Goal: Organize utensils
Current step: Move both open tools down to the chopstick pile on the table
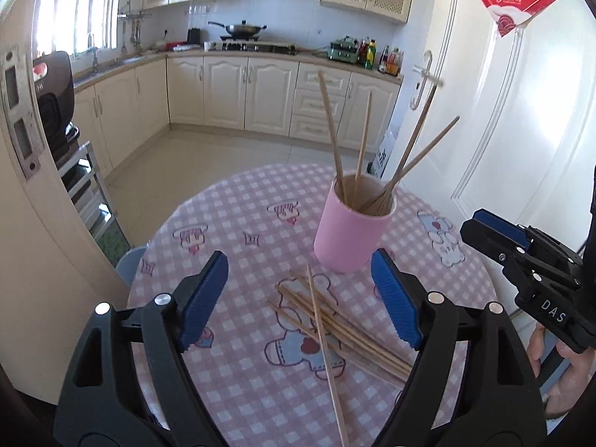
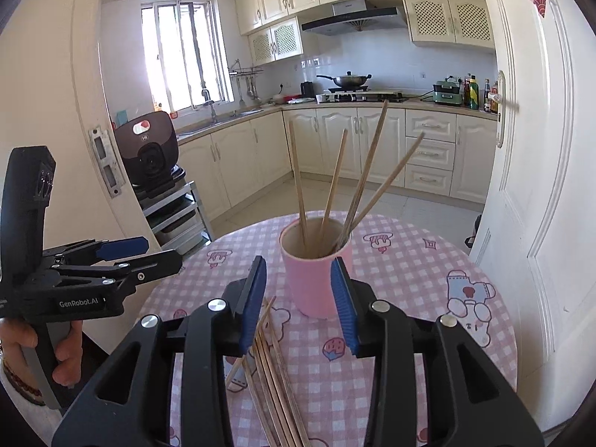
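A pink cup (image 1: pixel 350 238) (image 2: pixel 316 283) stands upright on the round table with the pink checked cloth (image 1: pixel 242 372) (image 2: pixel 409 260). Several wooden chopsticks (image 1: pixel 329 123) (image 2: pixel 367 164) lean inside it. A loose pile of chopsticks (image 1: pixel 335 324) (image 2: pixel 275 372) lies flat on the cloth in front of the cup. My left gripper (image 1: pixel 301 257) (image 2: pixel 164 251) hovers above the pile, jaws wide open and empty. My right gripper (image 2: pixel 299 264) (image 1: pixel 476 225) is open by a narrower gap, empty, just short of the cup, its left finger over the pile.
A white door (image 1: pixel 521 130) (image 2: pixel 540 186) stands close to the table's right edge. At the left are a door frame (image 1: pixel 22 130) and a metal shelf with a dark appliance (image 2: pixel 149 149). A grey-blue seat (image 1: pixel 128 264) sits at the table's left rim. Kitchen cabinets lie beyond.
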The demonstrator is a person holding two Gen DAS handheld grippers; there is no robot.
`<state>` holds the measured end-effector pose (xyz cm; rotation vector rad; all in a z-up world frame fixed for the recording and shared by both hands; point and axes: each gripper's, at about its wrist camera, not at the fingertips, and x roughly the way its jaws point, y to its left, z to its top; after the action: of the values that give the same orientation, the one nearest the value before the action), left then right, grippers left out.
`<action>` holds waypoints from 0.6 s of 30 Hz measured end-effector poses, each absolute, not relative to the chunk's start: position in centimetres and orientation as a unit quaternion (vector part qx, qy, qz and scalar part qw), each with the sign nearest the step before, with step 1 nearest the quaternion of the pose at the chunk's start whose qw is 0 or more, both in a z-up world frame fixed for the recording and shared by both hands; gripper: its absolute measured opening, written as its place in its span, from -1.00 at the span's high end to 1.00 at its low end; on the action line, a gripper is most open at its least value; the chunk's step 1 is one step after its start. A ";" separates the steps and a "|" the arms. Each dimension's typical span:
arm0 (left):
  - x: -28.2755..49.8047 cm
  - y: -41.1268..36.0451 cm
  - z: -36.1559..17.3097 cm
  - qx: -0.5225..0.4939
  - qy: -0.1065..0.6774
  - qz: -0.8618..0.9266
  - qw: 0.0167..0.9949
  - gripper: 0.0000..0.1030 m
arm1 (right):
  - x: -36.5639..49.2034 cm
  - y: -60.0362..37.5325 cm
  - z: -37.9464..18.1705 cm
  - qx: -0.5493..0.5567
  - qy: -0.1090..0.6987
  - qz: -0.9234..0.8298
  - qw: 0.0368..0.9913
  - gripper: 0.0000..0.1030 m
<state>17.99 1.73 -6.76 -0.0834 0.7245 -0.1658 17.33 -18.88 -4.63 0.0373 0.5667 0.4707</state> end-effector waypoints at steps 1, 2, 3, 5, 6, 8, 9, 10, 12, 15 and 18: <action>18.1 1.9 -7.5 -0.040 0.365 -0.079 0.927 -0.51 | 17.4 -18.8 -5.3 0.018 0.286 0.232 0.930 0.34; 18.2 2.0 -8.3 -0.038 0.372 -0.075 0.924 -0.51 | 17.4 -18.7 -5.9 0.019 0.294 0.233 0.927 0.34; 18.4 2.1 -9.1 -0.037 0.382 -0.072 0.921 -0.51 | 17.4 -18.5 -6.5 0.018 0.302 0.235 0.924 0.34; 18.7 2.1 -10.6 -0.043 0.402 -0.081 0.911 -0.38 | 17.5 -18.1 -7.8 0.016 0.320 0.238 0.917 0.34; 18.8 2.2 -11.2 -0.047 0.411 -0.085 0.906 -0.34 | 17.6 -17.9 -8.4 0.016 0.328 0.240 0.913 0.34; 19.1 2.1 -12.4 -0.054 0.428 -0.089 0.898 -0.25 | 17.9 -17.6 -9.5 0.012 0.345 0.242 0.907 0.34; 19.4 2.0 -12.9 -0.056 0.434 -0.089 0.895 -0.23 | 18.0 -17.5 -9.9 0.010 0.351 0.242 0.905 0.34; 19.6 1.8 -13.4 -0.056 0.440 -0.090 0.892 -0.18 | 18.1 -17.5 -10.3 0.011 0.357 0.243 0.902 0.34; 20.0 1.2 -14.2 -0.056 0.452 -0.096 0.885 -0.10 | 18.2 -17.3 -11.3 0.011 0.369 0.245 0.896 0.34; 20.7 0.0 -15.1 -0.053 0.468 -0.102 0.876 0.05 | 18.4 -17.1 -12.4 0.011 0.383 0.247 0.890 0.34; 21.3 -1.1 -16.0 -0.045 0.481 -0.106 0.869 0.16 | 18.5 -16.9 -13.2 0.014 0.392 0.249 0.886 0.34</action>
<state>21.34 -1.13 -15.99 -0.0944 1.0065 -0.2215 18.50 -16.90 -13.17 0.0294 0.8152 0.5180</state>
